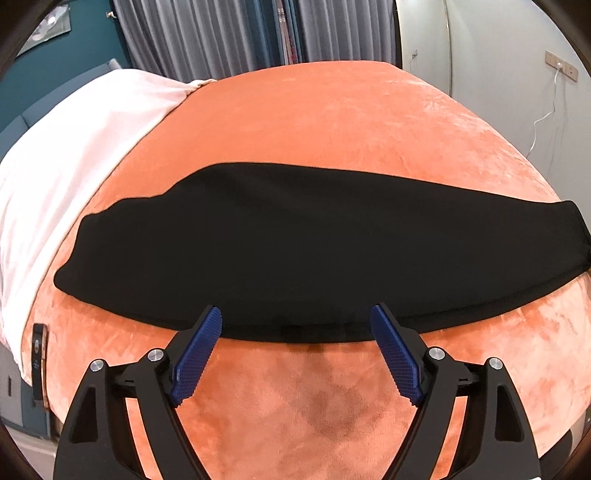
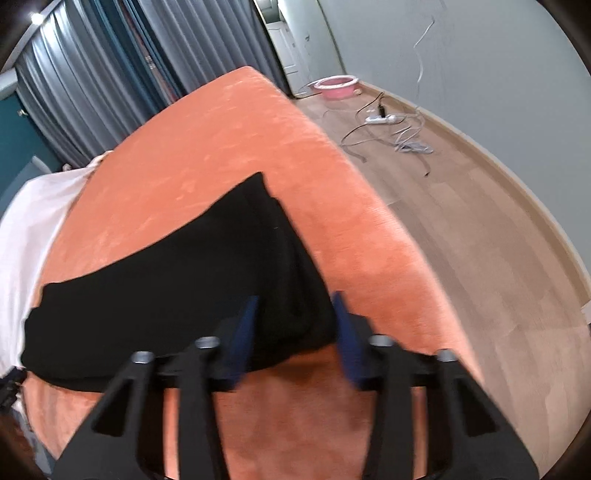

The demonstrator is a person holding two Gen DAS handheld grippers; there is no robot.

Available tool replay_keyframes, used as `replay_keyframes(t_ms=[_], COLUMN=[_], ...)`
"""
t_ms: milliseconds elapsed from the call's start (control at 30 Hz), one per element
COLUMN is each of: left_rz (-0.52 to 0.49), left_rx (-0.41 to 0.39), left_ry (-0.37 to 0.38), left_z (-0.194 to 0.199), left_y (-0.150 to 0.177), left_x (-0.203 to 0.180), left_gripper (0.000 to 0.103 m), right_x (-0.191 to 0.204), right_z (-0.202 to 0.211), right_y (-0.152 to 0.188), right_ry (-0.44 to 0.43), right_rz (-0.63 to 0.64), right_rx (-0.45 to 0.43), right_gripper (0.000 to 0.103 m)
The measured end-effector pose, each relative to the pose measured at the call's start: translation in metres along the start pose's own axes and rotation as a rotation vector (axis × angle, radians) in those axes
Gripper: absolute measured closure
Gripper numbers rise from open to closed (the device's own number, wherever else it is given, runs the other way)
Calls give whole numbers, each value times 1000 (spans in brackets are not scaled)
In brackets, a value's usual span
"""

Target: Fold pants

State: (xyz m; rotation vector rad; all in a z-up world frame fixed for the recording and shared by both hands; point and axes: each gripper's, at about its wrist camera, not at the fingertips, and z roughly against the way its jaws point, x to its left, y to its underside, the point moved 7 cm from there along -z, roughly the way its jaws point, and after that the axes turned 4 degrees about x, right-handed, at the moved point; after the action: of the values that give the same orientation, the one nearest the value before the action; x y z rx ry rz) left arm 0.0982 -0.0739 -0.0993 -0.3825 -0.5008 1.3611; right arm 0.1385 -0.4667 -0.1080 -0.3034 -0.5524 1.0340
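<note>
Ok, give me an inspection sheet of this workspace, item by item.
Surface: orange blanket over a bed, white sheet at one end.
Job's things: black pants laid flat lengthwise.
Clutter: nothing seen on the bed.
Grippers: left gripper open at the pants' near edge; right gripper open, blurred, straddling one end.
Cables: power strip and loose cords on the floor.
Surroundings: grey curtains, pink basin.
</note>
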Motion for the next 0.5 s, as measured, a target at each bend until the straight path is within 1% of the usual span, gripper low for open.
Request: replay_keyframes(t_ms=[100,200,300,400,433,500], left_rz=[18,44,82,130,147,179], left_rx=[9,9,8,7,5,3], left_ry=[4,3,-4,-12,-13,-22], left_z=[-3,-5,-6,-7,-7,-9], left_y=[4,6,11,19,22,25], left_x=[11,27,54,88,100,122], left_gripper=[22,22,22,22,22,22], right_x=[10,31,75,139,170,219], right_z=[7,22,38,51,53,54], right_y=[-4,-10,-18,-24,-25,-24], right_ry=[6,-49,-116,-201,-241,-299], right_rz=[-1,-20,19,97,134,190], right_rx=[-15,-43,-70,-82,-79,-72], right_gripper=[82,83,83,83,83,83])
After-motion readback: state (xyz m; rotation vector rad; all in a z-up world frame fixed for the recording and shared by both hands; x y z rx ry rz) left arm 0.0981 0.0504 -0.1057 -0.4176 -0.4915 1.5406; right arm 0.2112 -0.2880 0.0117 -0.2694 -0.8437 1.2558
